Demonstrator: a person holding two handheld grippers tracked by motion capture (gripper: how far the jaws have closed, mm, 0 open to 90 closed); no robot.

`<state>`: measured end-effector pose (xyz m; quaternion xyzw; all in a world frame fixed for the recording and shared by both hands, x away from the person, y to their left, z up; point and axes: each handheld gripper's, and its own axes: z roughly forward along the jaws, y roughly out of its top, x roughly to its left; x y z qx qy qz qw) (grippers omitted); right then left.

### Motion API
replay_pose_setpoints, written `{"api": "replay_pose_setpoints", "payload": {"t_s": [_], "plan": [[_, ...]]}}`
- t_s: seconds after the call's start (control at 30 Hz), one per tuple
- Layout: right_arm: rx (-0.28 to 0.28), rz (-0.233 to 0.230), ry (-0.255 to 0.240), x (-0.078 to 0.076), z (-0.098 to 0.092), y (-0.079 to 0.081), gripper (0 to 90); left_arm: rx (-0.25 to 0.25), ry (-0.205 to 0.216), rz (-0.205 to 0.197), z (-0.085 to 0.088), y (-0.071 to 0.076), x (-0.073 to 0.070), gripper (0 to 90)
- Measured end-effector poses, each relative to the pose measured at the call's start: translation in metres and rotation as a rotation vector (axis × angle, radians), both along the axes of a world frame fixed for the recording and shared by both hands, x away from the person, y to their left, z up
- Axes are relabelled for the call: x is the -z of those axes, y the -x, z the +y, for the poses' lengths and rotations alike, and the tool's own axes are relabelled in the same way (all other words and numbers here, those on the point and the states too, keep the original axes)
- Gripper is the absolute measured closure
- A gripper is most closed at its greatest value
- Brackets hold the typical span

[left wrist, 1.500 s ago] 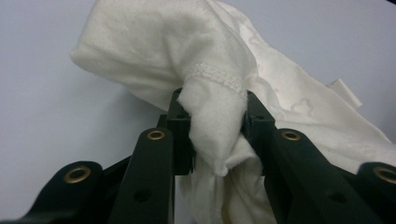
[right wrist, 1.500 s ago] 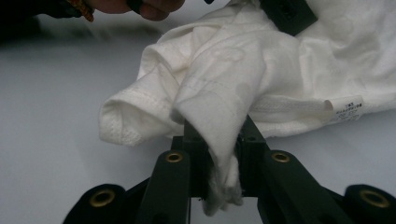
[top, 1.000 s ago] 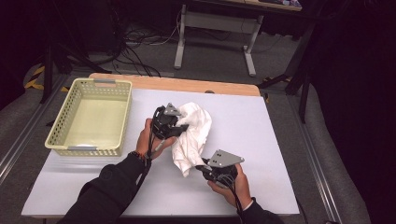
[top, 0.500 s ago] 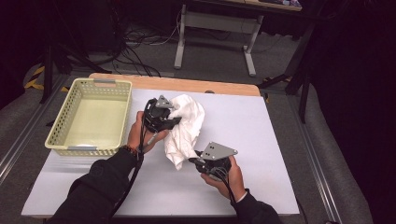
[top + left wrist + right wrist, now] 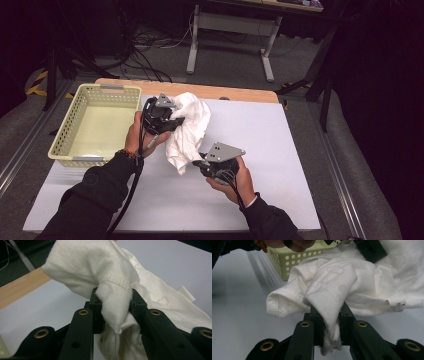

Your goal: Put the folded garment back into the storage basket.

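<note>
Left gripper [image 5: 172,120] and right gripper [image 5: 202,162], each clamped on the white cloth [image 5: 190,127], hold it above the white table [image 5: 280,150]. Yellow basket [image 5: 67,137] at nine o'clock; desk legs [image 5: 192,45] on grey floor at twelve.

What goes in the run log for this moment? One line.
left hand-held gripper: shut on white garment | right hand-held gripper: shut on white garment | garment: bunched, beside yellow basket
</note>
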<state>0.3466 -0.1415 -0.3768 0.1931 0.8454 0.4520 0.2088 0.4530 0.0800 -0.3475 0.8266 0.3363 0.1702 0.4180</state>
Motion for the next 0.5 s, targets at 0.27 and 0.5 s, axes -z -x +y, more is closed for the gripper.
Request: {"api": "replay_pose_setpoints", "payload": {"t_s": [0.27, 0.5], "plan": [[-0.028, -0.014, 0.003, -0.010, 0.018, -0.006, 78.6, -0.025, -0.004, -0.004, 0.021, 0.000, -0.009, 70.9], [-0.045, -0.023, -0.002, -0.015, 0.035, -0.010, 78.6, -0.048, -0.012, -0.003, 0.038, -0.001, -0.012, 70.9]]}}
